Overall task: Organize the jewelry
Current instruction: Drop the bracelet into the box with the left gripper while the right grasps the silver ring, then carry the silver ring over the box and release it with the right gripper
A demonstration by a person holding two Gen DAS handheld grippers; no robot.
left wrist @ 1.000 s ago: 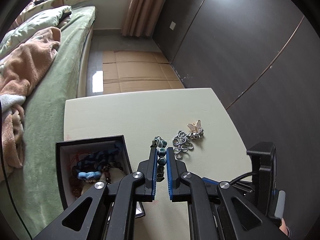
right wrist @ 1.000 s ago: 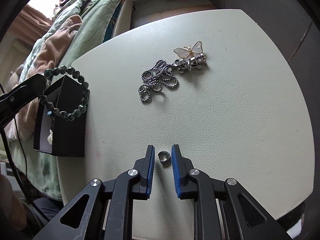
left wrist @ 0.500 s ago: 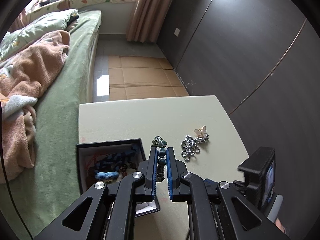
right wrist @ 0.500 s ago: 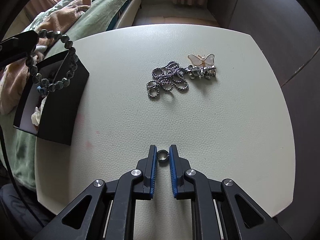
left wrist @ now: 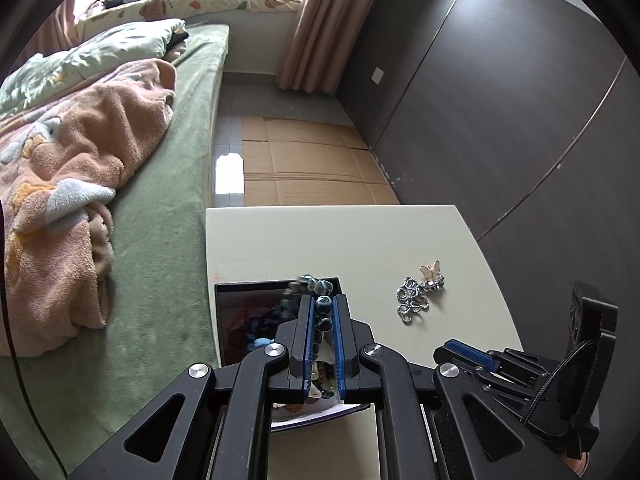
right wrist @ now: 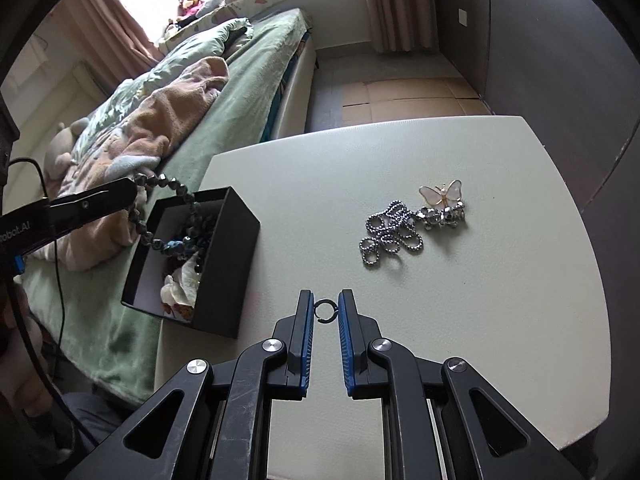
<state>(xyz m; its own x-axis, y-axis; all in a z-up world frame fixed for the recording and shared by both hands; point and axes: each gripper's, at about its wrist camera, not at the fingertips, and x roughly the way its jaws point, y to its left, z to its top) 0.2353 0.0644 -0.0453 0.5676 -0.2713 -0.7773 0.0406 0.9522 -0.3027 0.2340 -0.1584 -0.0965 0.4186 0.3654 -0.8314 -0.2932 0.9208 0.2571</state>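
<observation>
My left gripper (left wrist: 322, 299) is shut on a dark beaded bracelet (left wrist: 317, 285). In the right wrist view the bracelet (right wrist: 176, 216) hangs as a loop from the left gripper (right wrist: 120, 194), over the open black box (right wrist: 228, 264). The box (left wrist: 256, 286) holds several other pieces of jewelry. My right gripper (right wrist: 325, 305) is shut on a small dark ring (right wrist: 326, 311), held a little above the pale table (right wrist: 480, 320). A silver ball chain (right wrist: 390, 234) with a butterfly pendant (right wrist: 442, 194) lies on the table at the far right; the chain (left wrist: 412, 304) also shows in the left wrist view.
The box sits at the table's left edge, next to a green bed (right wrist: 248, 92) with a peach blanket (left wrist: 80, 152). Dark wardrobe panels (left wrist: 500, 120) stand to the right. Cardboard (left wrist: 304, 168) covers the floor beyond the table.
The left gripper has carried the bracelet leftward to above the box. The right gripper has closed on the ring and lifted it off the table.
</observation>
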